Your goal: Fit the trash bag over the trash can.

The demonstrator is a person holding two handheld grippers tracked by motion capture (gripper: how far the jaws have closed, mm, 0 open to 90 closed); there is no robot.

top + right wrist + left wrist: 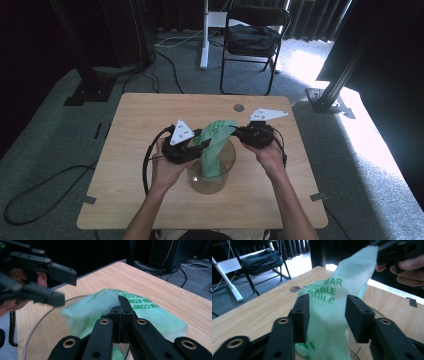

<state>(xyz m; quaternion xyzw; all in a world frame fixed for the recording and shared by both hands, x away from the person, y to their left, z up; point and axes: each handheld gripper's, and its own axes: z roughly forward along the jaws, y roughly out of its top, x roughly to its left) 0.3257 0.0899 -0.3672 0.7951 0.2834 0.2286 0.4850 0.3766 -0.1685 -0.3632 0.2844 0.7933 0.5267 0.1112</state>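
High view: right gripper, clamped on the green compostable bag, should lift gently while the wide-open left gripper re-grips the film above the clear container.

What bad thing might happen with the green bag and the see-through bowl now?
The thin green plastic bag is pinched by the right gripper alone; the left gripper stands open around it, so it might slip or tear. Pulling upward might also tip the clear round container, which nothing steadies.
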